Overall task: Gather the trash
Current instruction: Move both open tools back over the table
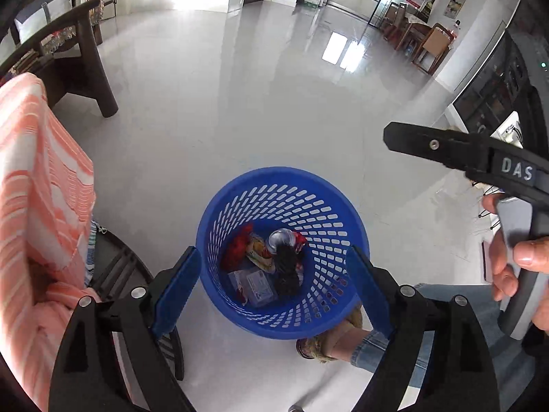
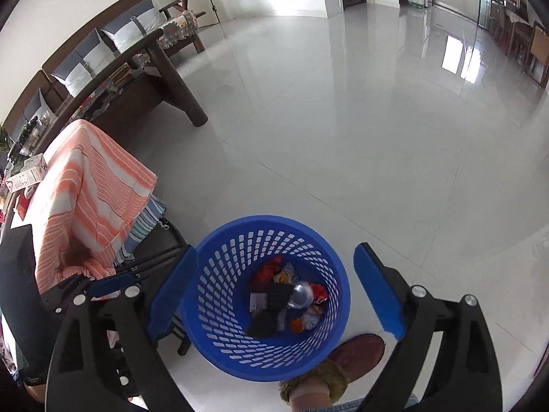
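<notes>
Already the blue basket [image 1: 284, 185] held a can [image 1: 282, 239], wrappers and a dark rag. Both the left gripper [image 1: 274, 288] and right gripper [image 2: 274, 288] hung spread and empty above it; such light, crushable scraps probably suited an edge pinch.

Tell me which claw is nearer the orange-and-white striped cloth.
Left. The left claw hangs right beside the cloth; the right claw is farther right, with the left claw between it and the cloth.

"DAS" on the right claw [image 1: 387, 136] body
</notes>
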Action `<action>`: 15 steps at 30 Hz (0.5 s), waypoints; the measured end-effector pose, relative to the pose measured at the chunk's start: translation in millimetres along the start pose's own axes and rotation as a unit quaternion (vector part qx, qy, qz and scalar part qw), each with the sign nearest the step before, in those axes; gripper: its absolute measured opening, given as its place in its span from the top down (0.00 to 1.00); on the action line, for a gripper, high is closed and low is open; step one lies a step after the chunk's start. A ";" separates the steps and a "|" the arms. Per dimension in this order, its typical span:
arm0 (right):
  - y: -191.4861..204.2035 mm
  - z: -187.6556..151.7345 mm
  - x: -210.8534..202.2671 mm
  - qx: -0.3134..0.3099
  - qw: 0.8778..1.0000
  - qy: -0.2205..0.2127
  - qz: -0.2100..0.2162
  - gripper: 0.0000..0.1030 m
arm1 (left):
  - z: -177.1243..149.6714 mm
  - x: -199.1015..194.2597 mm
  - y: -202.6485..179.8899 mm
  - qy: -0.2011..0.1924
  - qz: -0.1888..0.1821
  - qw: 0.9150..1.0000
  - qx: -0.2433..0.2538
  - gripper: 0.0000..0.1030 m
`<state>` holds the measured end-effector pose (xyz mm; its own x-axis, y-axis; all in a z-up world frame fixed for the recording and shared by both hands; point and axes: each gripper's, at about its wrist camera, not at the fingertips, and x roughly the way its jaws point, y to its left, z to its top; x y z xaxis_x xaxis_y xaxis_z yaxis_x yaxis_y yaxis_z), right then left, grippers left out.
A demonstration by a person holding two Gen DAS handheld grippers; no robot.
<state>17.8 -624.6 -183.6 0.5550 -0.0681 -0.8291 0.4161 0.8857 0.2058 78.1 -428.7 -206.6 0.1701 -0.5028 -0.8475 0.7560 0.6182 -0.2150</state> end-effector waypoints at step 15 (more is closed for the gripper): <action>185.3 -31.3 -105.9 -0.135 0.979 -0.148 -0.047 0.04 | -62.5 -199.2 81.8 -0.128 0.102 0.985 -0.056 0.07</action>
<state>13.6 -438.9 -73.9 0.7234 -0.2505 -0.6434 0.2932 0.9551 -0.0422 66.6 -240.2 -85.8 0.4756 -0.4883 -0.7317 0.6183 0.7772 -0.1168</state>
